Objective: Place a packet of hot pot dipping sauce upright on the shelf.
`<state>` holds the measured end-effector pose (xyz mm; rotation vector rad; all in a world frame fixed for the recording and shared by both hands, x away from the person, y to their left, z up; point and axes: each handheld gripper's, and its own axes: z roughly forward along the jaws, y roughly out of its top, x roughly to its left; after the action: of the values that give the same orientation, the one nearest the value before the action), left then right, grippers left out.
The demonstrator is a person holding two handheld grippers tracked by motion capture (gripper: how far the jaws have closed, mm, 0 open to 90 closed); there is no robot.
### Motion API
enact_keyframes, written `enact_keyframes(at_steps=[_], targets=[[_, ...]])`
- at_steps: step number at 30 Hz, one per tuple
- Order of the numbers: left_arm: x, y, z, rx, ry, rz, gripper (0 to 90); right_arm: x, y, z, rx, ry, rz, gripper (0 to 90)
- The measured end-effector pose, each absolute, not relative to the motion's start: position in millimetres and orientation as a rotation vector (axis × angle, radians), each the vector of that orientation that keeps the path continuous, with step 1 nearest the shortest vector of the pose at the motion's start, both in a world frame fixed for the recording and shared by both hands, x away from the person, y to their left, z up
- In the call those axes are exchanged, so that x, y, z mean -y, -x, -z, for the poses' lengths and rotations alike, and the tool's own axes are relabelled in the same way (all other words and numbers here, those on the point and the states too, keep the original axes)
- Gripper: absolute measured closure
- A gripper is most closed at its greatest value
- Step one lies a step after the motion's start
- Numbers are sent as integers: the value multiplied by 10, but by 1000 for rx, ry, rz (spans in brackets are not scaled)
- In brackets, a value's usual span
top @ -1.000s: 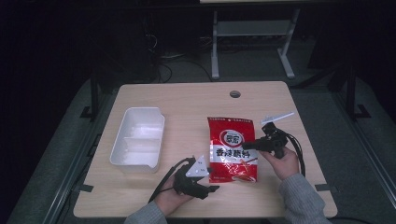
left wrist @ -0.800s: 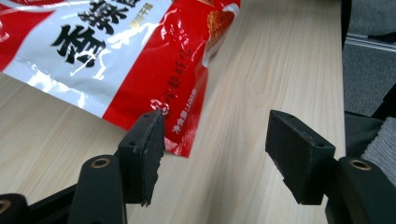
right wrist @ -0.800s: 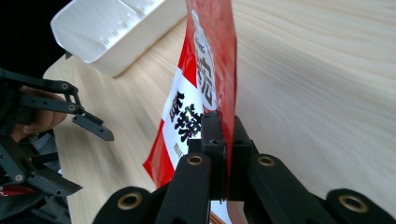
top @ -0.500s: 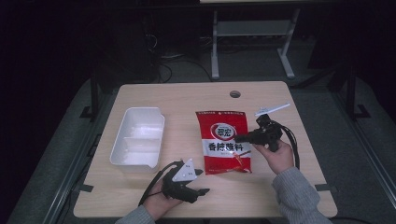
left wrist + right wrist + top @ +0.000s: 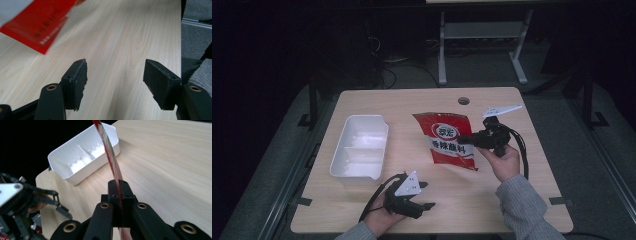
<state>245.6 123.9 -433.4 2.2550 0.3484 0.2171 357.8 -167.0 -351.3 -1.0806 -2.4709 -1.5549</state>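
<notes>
Sauce packet (image 5: 448, 141) hangs lifted, edge pinched in right tongs (image 5: 470, 139); left tongs (image 5: 426, 195) spread, idle near bench (image 5: 412, 102) front edge. We judge it may slip out.

Both grippers are black, with flat dark pads and brass-coloured rivets on the links. The left gripper (image 5: 424, 196) and the right gripper (image 5: 463, 139) each carry a grey three-cornered plate and a black cable. The sleeves (image 5: 526, 207) are grey knit.
</notes>
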Motion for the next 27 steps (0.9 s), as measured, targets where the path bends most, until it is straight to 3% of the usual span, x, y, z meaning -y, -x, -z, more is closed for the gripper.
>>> enact_keyframes(at_steps=[27], targets=[[-1433,-2398,4346,-353,-2264,-236,340,919,-3936,3321,2415,1004,1723,893]])
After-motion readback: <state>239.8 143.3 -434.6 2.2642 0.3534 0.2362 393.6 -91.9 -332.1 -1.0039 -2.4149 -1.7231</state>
